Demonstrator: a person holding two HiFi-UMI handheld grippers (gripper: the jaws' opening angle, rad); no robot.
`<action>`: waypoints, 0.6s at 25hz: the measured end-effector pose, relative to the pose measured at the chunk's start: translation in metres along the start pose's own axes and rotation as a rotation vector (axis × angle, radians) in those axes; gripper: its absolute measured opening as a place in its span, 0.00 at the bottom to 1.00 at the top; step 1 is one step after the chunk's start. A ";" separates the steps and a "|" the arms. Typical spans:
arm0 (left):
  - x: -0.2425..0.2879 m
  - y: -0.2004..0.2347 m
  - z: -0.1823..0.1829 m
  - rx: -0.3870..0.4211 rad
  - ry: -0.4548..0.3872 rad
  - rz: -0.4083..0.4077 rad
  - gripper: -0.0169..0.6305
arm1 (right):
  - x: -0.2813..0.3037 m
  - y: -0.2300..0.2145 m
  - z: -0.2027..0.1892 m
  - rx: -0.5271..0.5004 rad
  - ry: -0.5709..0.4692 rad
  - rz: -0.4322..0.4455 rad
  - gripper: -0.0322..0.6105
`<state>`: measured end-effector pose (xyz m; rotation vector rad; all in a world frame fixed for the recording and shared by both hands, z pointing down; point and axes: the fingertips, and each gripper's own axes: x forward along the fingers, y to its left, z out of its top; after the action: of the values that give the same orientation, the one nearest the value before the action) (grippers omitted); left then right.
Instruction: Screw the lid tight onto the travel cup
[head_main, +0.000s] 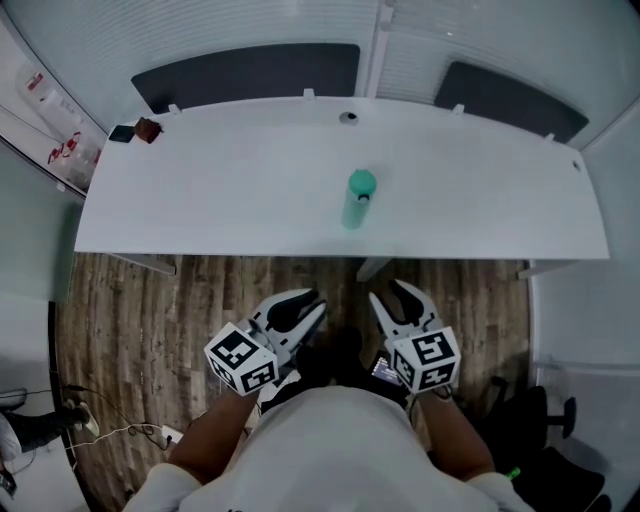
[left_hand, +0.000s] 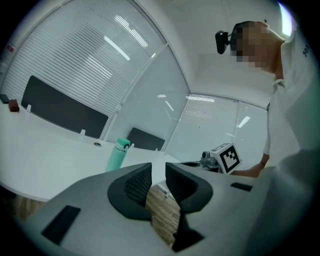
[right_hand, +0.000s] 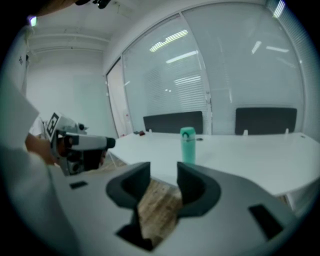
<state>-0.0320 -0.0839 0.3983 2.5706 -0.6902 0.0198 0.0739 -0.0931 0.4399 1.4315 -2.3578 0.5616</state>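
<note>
A teal travel cup stands upright near the front middle of the white table, with its teal lid on top. Both grippers hang over the wooden floor, short of the table's front edge and away from the cup. My left gripper is open by a narrow gap with nothing between its pads. My right gripper is open a little wider and also empty. The cup shows beyond the left gripper, slightly to its left. In the right gripper view the cup stands just right of the line of the right gripper.
A small dark thing and a red one lie at the table's far left corner. A round cable hole sits at the back edge. Dark panels stand behind the table. Cables lie on the floor at left, a chair base at right.
</note>
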 end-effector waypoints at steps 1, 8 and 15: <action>0.005 0.000 0.001 -0.003 0.002 0.003 0.17 | 0.001 -0.005 0.000 0.000 0.005 0.005 0.30; 0.038 0.011 -0.001 -0.012 0.005 0.062 0.17 | 0.013 -0.034 0.006 -0.021 0.013 0.053 0.30; 0.058 0.024 -0.009 0.011 0.024 0.110 0.18 | 0.024 -0.053 0.004 -0.045 0.022 0.078 0.30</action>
<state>0.0085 -0.1251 0.4248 2.5361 -0.8237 0.0901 0.1103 -0.1357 0.4567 1.3116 -2.4017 0.5378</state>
